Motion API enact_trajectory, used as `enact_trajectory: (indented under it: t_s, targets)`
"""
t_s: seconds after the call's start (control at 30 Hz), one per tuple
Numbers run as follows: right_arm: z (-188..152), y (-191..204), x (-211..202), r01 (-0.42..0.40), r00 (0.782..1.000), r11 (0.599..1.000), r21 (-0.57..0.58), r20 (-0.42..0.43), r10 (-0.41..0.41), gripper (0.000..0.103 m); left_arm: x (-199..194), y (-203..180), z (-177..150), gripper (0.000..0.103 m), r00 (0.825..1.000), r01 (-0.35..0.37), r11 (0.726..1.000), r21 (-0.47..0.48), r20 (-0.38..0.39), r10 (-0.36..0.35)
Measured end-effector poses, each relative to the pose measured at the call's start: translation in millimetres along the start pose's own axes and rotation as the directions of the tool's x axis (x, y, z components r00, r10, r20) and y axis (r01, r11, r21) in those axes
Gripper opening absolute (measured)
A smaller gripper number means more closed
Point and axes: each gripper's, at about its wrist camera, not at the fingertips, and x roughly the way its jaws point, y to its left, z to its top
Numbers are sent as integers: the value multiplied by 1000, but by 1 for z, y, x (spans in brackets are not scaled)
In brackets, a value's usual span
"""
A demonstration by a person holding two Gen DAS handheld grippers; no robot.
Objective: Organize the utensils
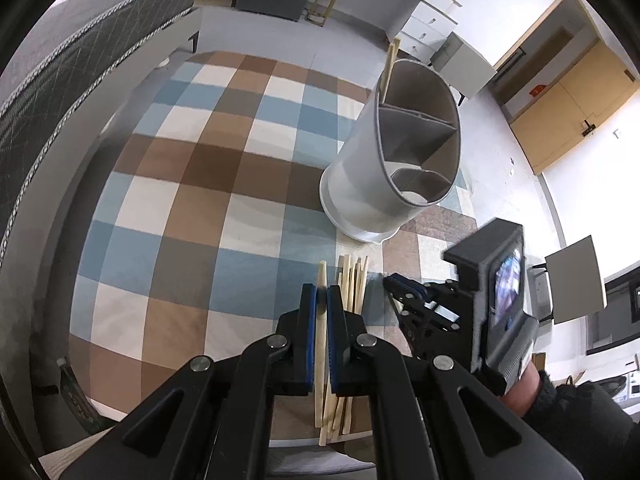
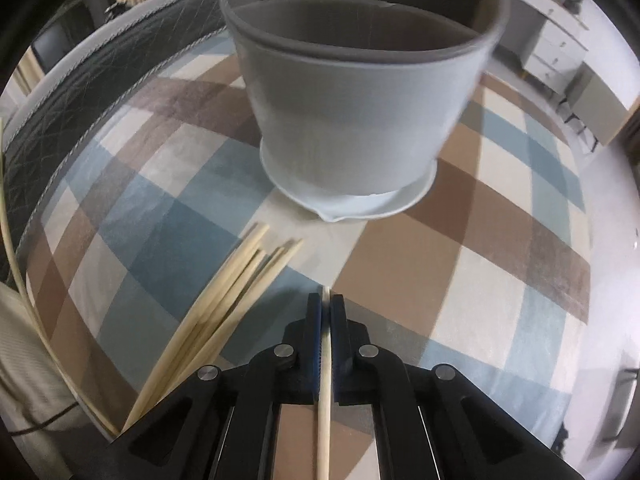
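Both hand-held grippers, left [image 1: 321, 300] and right [image 2: 326, 308], clench one chopstick [image 2: 325, 364] each, near the holder [image 2: 352, 120] base rim.

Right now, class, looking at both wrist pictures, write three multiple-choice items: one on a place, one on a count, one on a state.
1. Where does the loose pile of chopsticks lie?
A. inside the holder
B. on the checked cloth, in front of the holder
C. on the sofa

2. How many sections does the grey holder have?
A. one
B. five
C. three

3. What is the right tool doing?
A. wide open
B. shut on one chopstick
C. gripping the holder

Answers: 1 B, the sticks lie flat on the cloth; 2 C, dividers split it in three; 3 B, a stick sits pinched between its fingers.
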Motion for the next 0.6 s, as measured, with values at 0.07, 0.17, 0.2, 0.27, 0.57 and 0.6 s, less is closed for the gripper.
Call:
enact_trajectory:
  t_s: [0.07,0.17,0.2,0.27,0.57,0.6]
  targets:
    - [-6,-10,-19,-17,997,998,68,78,12,3,-4,-4,-1,1,1000,-15,1000,22,13,15]
    - [-12,-22,-54,-52,980,990,131,199,25,3,-10,-11,-2,1,999,-37,998,52,27,36]
    - [-13,-24,-68,-58,970,989,138,244,23,3,-14,-15,-3,1,999,-38,997,60,29,36]
    - [-17,-25,-89,-83,952,985,152,305,33,3,-18,-21,-4,1,998,-48,996,75,38,45]
    - [-27,-29,-135,-161,882,963,218,469,41,3,-46,-54,-3,0,994,-82,982,168,89,67]
    - [-28,-29,-137,-167,877,961,219,479,43,3,-47,-57,-2,0,994,-83,981,175,91,68]
